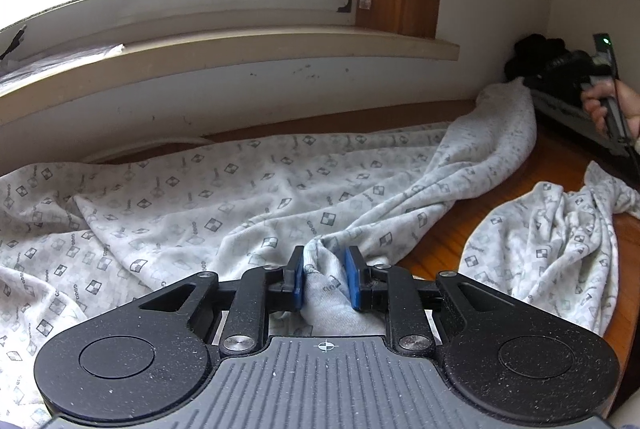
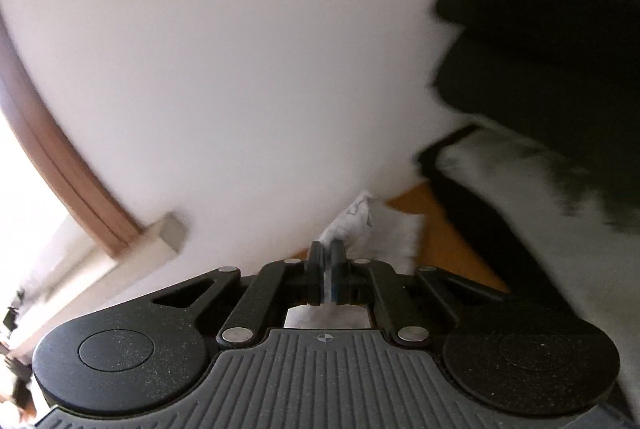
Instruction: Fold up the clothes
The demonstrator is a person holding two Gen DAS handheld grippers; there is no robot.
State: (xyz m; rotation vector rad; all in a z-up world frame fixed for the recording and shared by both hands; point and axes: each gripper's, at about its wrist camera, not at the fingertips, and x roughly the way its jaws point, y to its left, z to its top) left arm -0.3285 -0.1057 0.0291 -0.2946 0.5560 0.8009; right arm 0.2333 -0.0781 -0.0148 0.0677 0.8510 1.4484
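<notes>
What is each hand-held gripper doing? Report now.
Left hand-held gripper: closed on a bunched fold of the patterned garment.
Right hand-held gripper: closed on the garment's edge.

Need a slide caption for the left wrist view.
Left hand-held gripper with a bunched fold of the patterned garment between its blue pads, the rest spread over the wooden table below a window.

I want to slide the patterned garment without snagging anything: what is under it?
A wooden tabletop shows bare beside the patterned garment and along its far edge. Whatever lies beneath the spread cloth is covered.
</notes>
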